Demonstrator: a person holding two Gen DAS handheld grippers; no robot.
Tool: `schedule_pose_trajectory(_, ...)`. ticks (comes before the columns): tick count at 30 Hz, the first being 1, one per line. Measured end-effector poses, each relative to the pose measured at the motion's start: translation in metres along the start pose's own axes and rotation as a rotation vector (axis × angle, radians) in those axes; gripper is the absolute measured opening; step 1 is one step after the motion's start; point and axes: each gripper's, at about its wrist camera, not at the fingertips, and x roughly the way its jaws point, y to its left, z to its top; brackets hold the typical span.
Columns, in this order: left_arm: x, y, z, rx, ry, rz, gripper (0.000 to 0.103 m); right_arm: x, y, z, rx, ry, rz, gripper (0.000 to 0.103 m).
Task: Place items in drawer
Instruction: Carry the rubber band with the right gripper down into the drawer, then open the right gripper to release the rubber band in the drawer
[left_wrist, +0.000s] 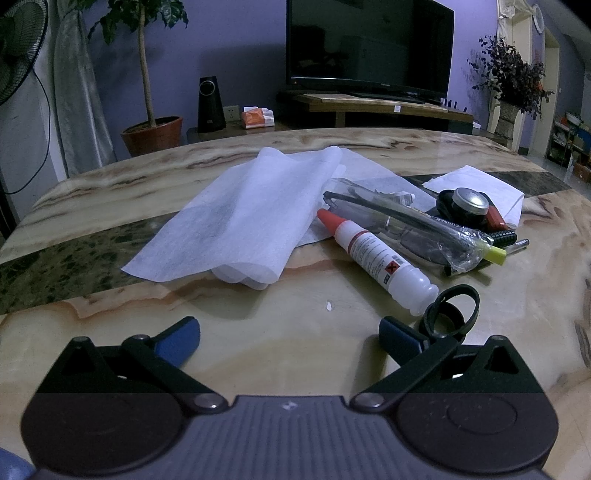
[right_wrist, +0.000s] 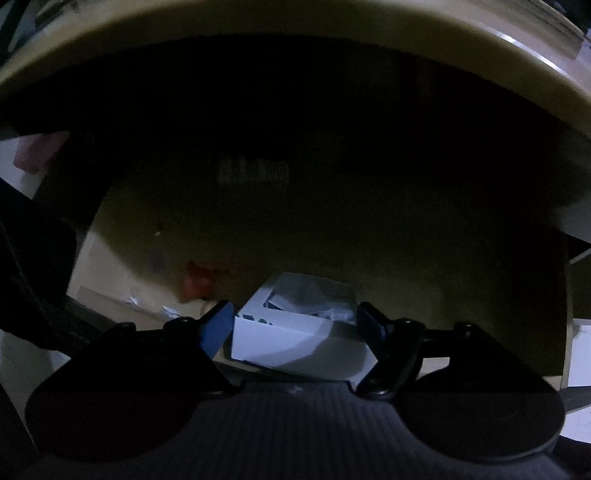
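Right gripper pointing down into dim wooden drawer, fingers spread wide either side of small white open-topped cardboard box, whether touching it unclear. Left gripper hovering over marbled stone counter, fingers wide, empty. White red-capped plastic bottle lying on counter beside white tissue sheets.

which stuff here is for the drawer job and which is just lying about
For the job: white box between the open right tool, drawer, glue bottle, black strap, bagged glasses, round tin, left tool.

Just lying about: television, potted plant, fan, tissue pack.
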Motion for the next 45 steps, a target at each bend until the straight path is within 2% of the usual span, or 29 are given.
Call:
schedule_pose_trajectory(23, 0.0, 0.0, 0.0, 0.0, 0.0, 0.0, 0.103, 0.032, 0.028, 0.0, 0.006, 0.019, -0.089, 0.076)
schedule_pose_trajectory(25, 0.0, 0.0, 0.0, 0.0, 0.0, 0.0, 0.103, 0.032, 0.031, 0.0, -0.007, 0.019, -0.095, 0.074)
schedule_pose_trajectory(27, 0.0, 0.0, 0.0, 0.0, 0.0, 0.0, 0.103, 0.033, 0.036, -0.001, -0.026, 0.017, -0.095, 0.066)
schedule_pose_trajectory(31, 0.0, 0.0, 0.0, 0.0, 0.0, 0.0, 0.103, 0.034, 0.04, 0.0, -0.038, 0.012, -0.108, 0.061)
schedule_pose_trajectory(36, 0.0, 0.0, 0.0, 0.0, 0.0, 0.0, 0.103, 0.044, 0.041, 0.005, -0.047, 0.006, -0.13, 0.061)
schedule_pose_trajectory(45, 0.0, 0.0, 0.0, 0.0, 0.0, 0.0, 0.103, 0.062, 0.047, 0.01, -0.117, -0.051, -0.239, 0.062)
